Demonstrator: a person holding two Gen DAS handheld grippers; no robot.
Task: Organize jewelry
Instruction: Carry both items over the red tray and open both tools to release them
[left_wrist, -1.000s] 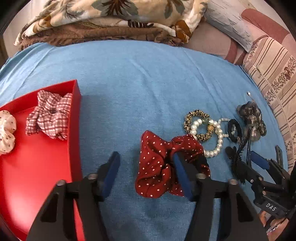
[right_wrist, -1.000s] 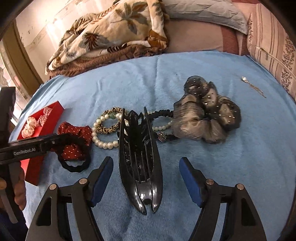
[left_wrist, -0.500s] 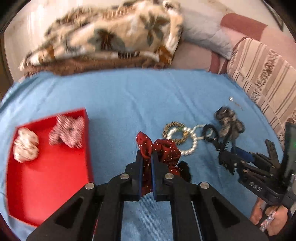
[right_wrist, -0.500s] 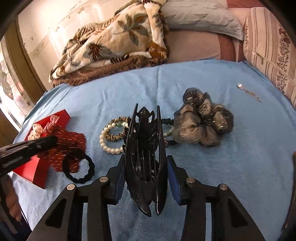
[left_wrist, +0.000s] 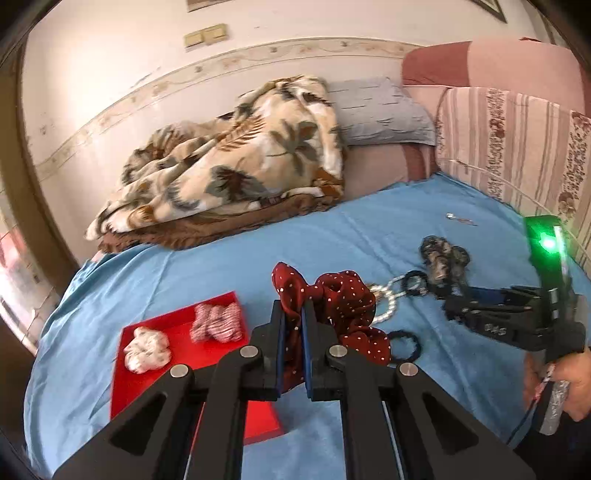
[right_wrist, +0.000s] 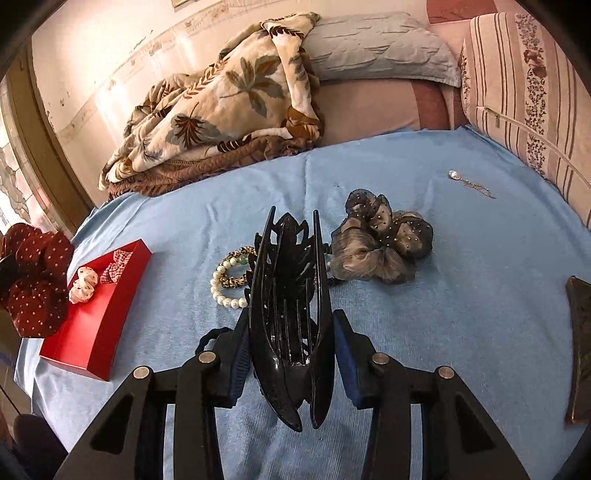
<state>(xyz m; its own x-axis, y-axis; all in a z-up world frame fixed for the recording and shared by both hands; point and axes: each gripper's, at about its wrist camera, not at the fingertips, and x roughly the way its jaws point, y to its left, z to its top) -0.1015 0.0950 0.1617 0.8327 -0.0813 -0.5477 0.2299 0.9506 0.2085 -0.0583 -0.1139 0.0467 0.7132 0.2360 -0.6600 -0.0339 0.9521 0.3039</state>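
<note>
My left gripper (left_wrist: 293, 325) is shut on a dark red polka-dot scrunchie (left_wrist: 343, 295), which hangs lifted above the blue bed cover. To its left lies a red tray (left_wrist: 184, 376) holding a white scrunchie (left_wrist: 146, 349) and a checked one (left_wrist: 218, 321). My right gripper (right_wrist: 291, 354) is shut on a large black claw clip (right_wrist: 291, 295), whose prongs point away from the camera. Beyond the clip lie a pearl bracelet (right_wrist: 225, 291), a leopard-print hair tie (right_wrist: 240, 254) and a grey dotted scrunchie (right_wrist: 380, 243). The red scrunchie (right_wrist: 33, 280) shows at the right wrist view's left edge, beside the tray (right_wrist: 110, 314).
A black hair tie (left_wrist: 404, 345) lies on the cover below the red scrunchie. A small silver earring (right_wrist: 469, 182) lies far right. A folded leaf-print blanket (right_wrist: 229, 96) and pillows (right_wrist: 376, 48) line the back. A dark object (right_wrist: 580, 347) sits at the right edge.
My left gripper shut on the red scrunchie and lifted it off the cover, uncovering the black hair tie. My right gripper shut on the claw clip and rose a little.
</note>
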